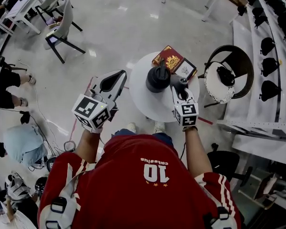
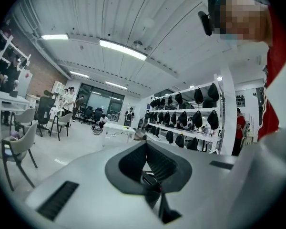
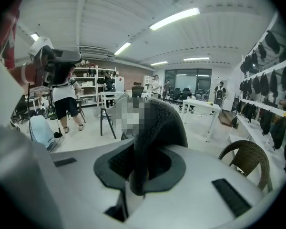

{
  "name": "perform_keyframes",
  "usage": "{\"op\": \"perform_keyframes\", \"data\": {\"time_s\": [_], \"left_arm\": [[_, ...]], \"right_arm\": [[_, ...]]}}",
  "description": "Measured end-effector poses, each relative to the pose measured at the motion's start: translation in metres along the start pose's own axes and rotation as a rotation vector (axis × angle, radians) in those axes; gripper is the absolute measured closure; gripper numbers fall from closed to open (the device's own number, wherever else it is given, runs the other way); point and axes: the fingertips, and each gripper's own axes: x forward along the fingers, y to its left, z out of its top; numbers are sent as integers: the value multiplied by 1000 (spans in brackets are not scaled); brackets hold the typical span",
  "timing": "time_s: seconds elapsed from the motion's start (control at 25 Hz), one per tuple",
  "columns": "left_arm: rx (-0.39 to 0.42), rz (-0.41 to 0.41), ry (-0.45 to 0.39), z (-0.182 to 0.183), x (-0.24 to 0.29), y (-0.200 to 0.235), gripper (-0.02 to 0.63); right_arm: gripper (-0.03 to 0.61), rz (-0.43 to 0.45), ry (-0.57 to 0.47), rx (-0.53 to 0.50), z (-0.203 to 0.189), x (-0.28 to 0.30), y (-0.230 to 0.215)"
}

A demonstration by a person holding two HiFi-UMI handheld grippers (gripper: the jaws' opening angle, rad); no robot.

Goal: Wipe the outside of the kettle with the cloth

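Observation:
A black kettle (image 1: 158, 78) stands on the round white table (image 1: 143, 99), near its far side. My right gripper (image 1: 180, 85) is just right of the kettle and is shut on a dark grey cloth (image 1: 177, 80). In the right gripper view the cloth (image 3: 155, 128) sticks up from between the jaws and hides what lies ahead. My left gripper (image 1: 119, 75) hovers past the table's left edge, away from the kettle. Its jaws meet with nothing between them, and the left gripper (image 2: 146, 144) faces the open room.
A red and gold box (image 1: 168, 59) and a small framed card (image 1: 185, 69) lie on the table behind the kettle. A wicker chair (image 1: 238, 66) with a white cushion stands to the right, beside shelves (image 1: 271, 46) of black gear. Chairs (image 1: 62, 30) and a person (image 1: 7, 87) are at the left.

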Motion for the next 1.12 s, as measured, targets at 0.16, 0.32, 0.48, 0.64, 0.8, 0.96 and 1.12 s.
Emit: {"op": "perform_keyframes", "data": {"time_s": [0.16,0.32,0.48,0.64,0.8,0.96,1.12], "left_arm": [[1,-27,12,-3,-12,3,606],[7,-50,26,-5,-22,6,606],[11,-69,25,-7,-26,4,605],[13,-79,17,-6,-32,1,606],[9,-68,15,-6,-40,5,606],[2,-48,8,-6,-48,8,606],[-2,-24,0,-6,-52,11,606]], "right_arm": [[532,-19,6,16,-5,-4,19],[532,-30,7,31,-8,-9,37],[532,-31,4,38,-11,-13,51],[532,-20,-1,33,-11,-13,64],[532,-7,-2,26,-5,-10,72],[532,14,-9,10,1,-4,79],[532,40,-22,-6,10,3,82]]}}
